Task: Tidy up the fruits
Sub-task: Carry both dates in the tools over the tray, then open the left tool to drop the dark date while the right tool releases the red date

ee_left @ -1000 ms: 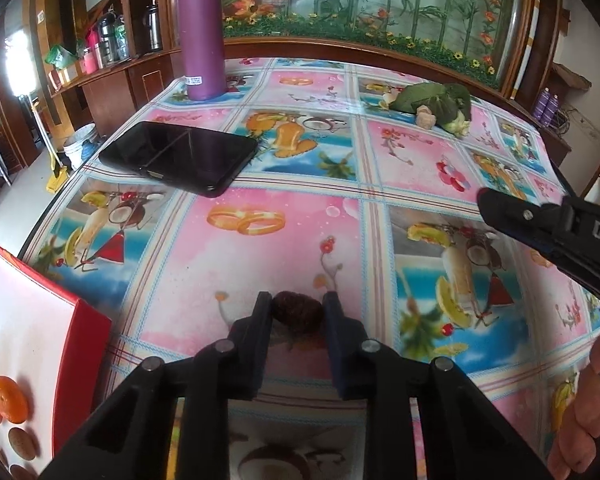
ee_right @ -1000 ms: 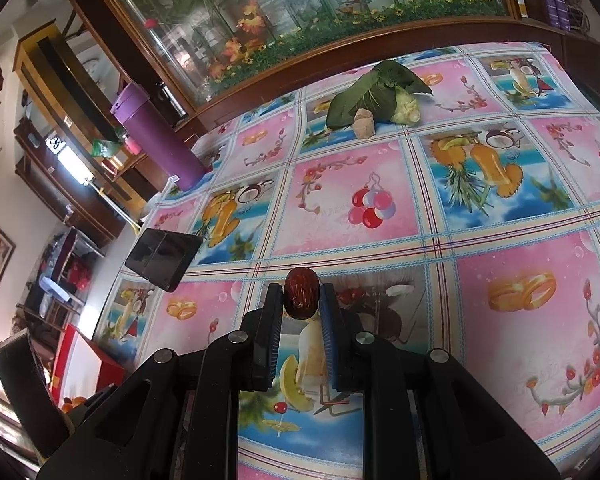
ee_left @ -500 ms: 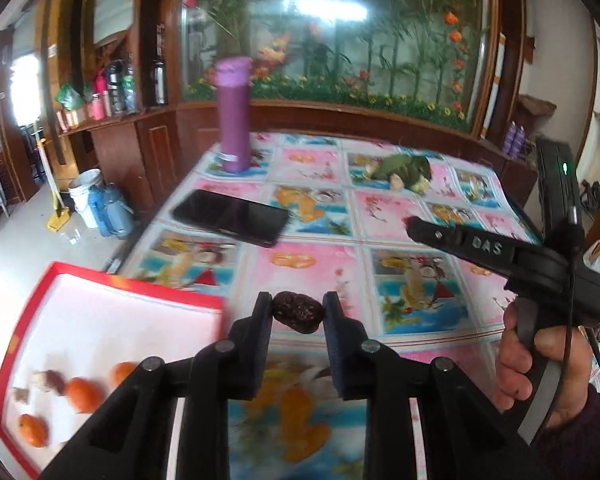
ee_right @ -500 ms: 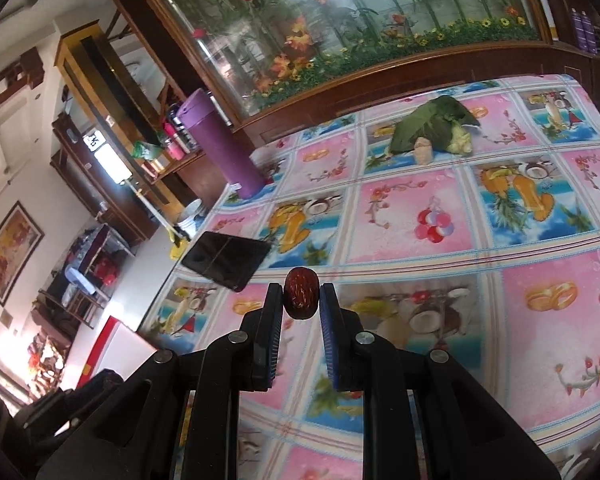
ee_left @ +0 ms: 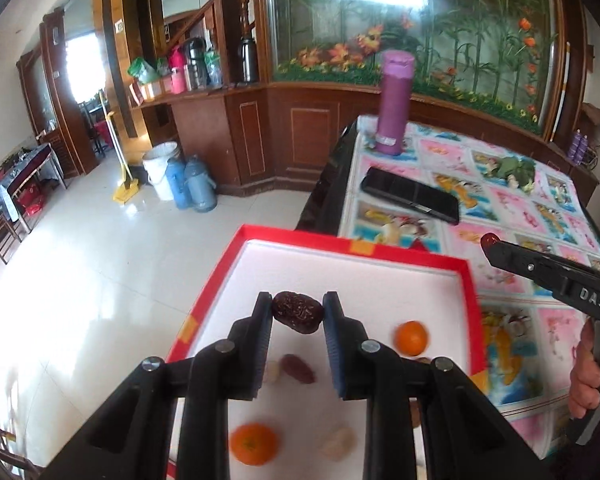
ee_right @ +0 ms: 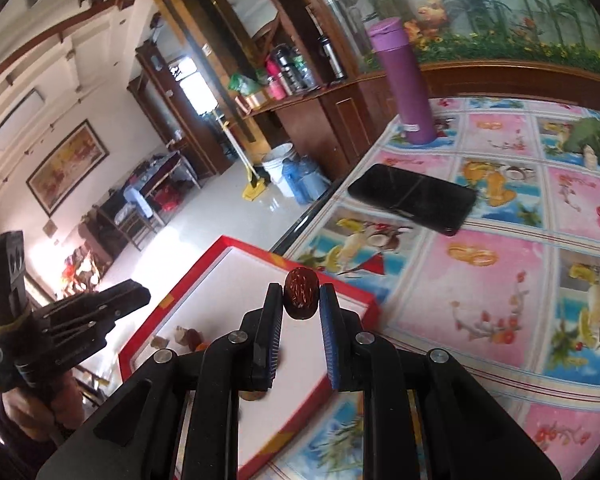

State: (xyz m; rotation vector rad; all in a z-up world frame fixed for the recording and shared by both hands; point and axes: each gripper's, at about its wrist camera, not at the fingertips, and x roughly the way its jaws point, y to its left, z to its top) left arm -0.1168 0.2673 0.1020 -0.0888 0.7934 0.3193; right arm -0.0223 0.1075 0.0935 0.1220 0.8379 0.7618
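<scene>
My left gripper (ee_left: 297, 313) is shut on a dark red date (ee_left: 297, 312) and holds it above the red box with a white floor (ee_left: 352, 246). In the box lie two oranges (ee_left: 411, 337), another date (ee_left: 298, 368) and pale pieces (ee_left: 339, 443). My right gripper (ee_right: 300, 300) is shut on a second red date (ee_right: 301, 298), above the box's near right edge (ee_right: 340, 288). The right gripper also shows in the left wrist view (ee_left: 490, 242), and the left gripper in the right wrist view (ee_right: 136, 294).
The box overhangs the left end of the table with the fruit-print cloth (ee_right: 500, 280). A black phone (ee_right: 412, 198) lies on the cloth, a purple bottle (ee_right: 404, 84) stands behind it, and a green leafy bundle (ee_right: 592, 136) lies at far right. Tiled floor (ee_left: 80, 260) lies left.
Both grippers have swung left with their dates, from over the tablecloth to over the red box. The left one now hangs over the box's middle.
</scene>
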